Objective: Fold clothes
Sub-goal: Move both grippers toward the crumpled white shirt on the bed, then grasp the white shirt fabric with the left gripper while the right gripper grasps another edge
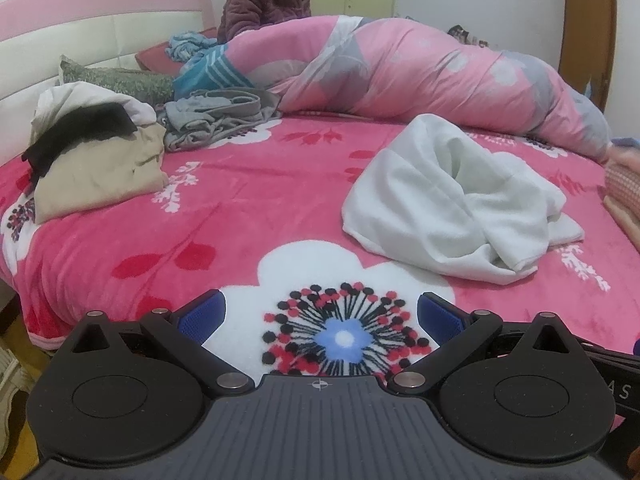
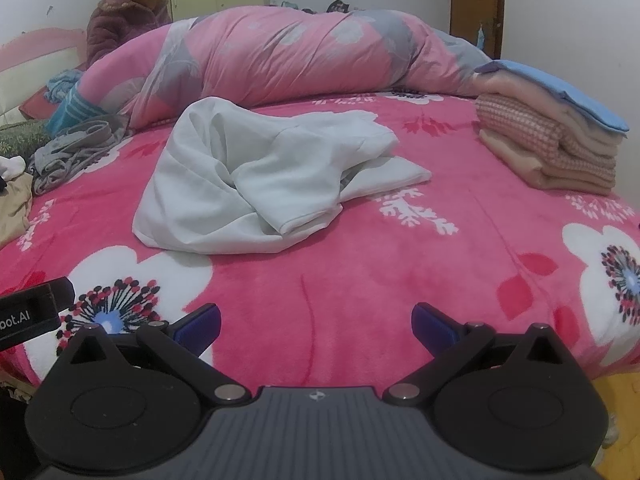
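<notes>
A home bedroom: a bed (image 1: 240, 208) with pink headboard (image 1: 100, 4), rolled quilt (image 1: 420, 80).

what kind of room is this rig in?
Almost certainly a home bedroom: a bed under a pink floral blanket, a padded pink headboard, a rolled quilt along the far side, and clothes both loose and in a folded stack.

Pink floral bed (image 1: 240, 208) under white garment (image 1: 452, 204)

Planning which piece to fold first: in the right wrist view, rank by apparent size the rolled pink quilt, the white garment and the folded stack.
1. rolled pink quilt
2. white garment, nearer the camera, so flattered
3. folded stack
</notes>
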A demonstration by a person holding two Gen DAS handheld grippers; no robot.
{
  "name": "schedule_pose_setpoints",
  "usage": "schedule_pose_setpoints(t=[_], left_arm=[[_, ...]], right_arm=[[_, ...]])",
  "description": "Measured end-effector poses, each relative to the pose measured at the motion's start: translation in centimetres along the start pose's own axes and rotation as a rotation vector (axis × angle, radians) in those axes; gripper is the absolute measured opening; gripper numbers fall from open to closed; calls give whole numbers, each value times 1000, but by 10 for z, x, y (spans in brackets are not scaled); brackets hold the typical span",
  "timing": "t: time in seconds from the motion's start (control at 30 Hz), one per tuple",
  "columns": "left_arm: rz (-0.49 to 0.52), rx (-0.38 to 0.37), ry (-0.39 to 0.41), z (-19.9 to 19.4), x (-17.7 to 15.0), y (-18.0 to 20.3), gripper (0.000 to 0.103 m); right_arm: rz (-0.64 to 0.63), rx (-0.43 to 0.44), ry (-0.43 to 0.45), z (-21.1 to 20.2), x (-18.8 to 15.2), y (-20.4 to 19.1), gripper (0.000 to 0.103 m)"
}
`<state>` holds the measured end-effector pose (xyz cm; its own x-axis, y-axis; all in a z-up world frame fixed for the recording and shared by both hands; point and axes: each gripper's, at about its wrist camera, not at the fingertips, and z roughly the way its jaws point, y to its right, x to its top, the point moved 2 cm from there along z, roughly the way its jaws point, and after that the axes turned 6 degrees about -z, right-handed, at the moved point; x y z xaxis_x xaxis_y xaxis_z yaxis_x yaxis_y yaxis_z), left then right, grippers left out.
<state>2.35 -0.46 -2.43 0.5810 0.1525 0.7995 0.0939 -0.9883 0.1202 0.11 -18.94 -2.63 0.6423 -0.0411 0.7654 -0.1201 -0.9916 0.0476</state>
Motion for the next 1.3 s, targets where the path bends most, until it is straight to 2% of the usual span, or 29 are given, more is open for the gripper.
schedule_pose_setpoints(t=[0.23,0.73,0.9,1.1,1.3], left_arm=[[5,-7,-8,5,3,2,103],[12,27,-26,31,16,8,103],[14,14,-33,43,21,11,103],[-13,-118,-32,65,34,13,103],[41,-153,90,89,69,34,103]], right_arm=[[-2,-1,0,5,6,-2,103],[7,20,-18,33,29,-6,103],[8,26,-13,42,36,-4,103],[-5,41,53,58,37,17,103],[-31,16,215,79,61,62,103]])
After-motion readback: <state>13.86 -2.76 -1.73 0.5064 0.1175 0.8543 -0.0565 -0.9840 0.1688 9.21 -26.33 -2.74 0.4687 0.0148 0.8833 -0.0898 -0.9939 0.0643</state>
